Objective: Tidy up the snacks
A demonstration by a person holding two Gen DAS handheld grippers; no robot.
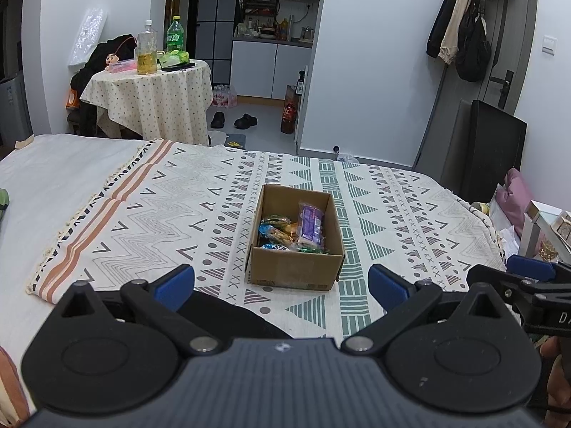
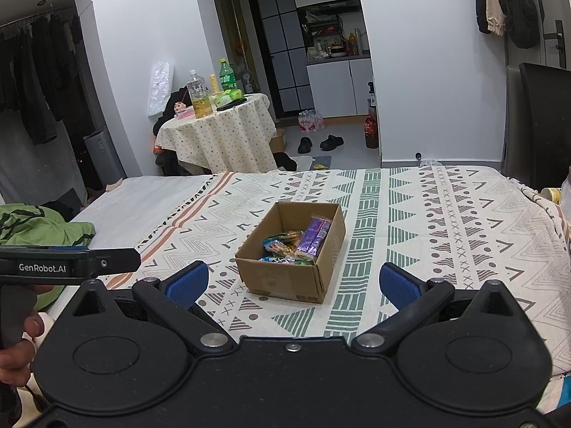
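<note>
The cardboard box (image 1: 294, 239) sits on the patterned blanket (image 1: 142, 214), at the centre of both wrist views, its long axis running away from the cameras. Inside lie wrapped snacks, a purple packet (image 1: 310, 224) leaning against the right wall above the others. The left gripper (image 1: 282, 285) and right gripper (image 2: 292, 285) both hang just short of the box's near wall, fingers spread wide and empty. Neither looks clearly nearer; the box lies straight ahead of each.

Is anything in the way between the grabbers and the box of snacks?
No. Only bare patterned blanket lies between the open left gripper, the open right gripper and the cardboard box.
</note>
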